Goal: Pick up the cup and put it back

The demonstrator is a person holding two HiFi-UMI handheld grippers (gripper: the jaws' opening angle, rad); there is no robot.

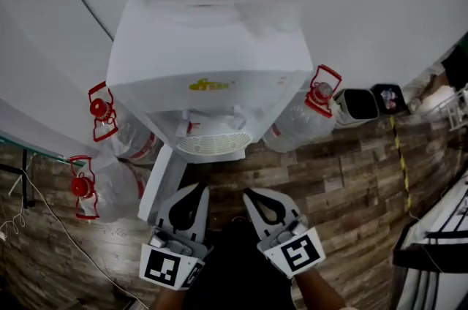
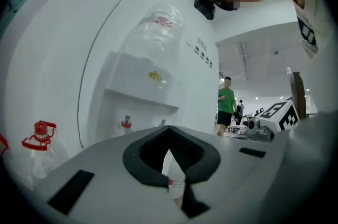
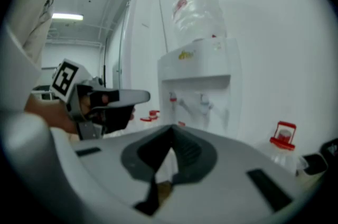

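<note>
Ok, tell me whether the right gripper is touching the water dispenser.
Apart. In the right gripper view the water dispenser stands well beyond the right gripper's shut fingers; the head view shows wooden floor between them.

The left gripper [image 2: 169, 132] has its jaws closed tip to tip, with nothing gripped. Ahead stands a white dispenser [image 2: 140, 85] with a clear bottle [image 2: 158, 27] on top. A red-capped jug [image 2: 38, 150] sits low at the left. A person in green [image 2: 226, 104] stands far off at the right.
</note>
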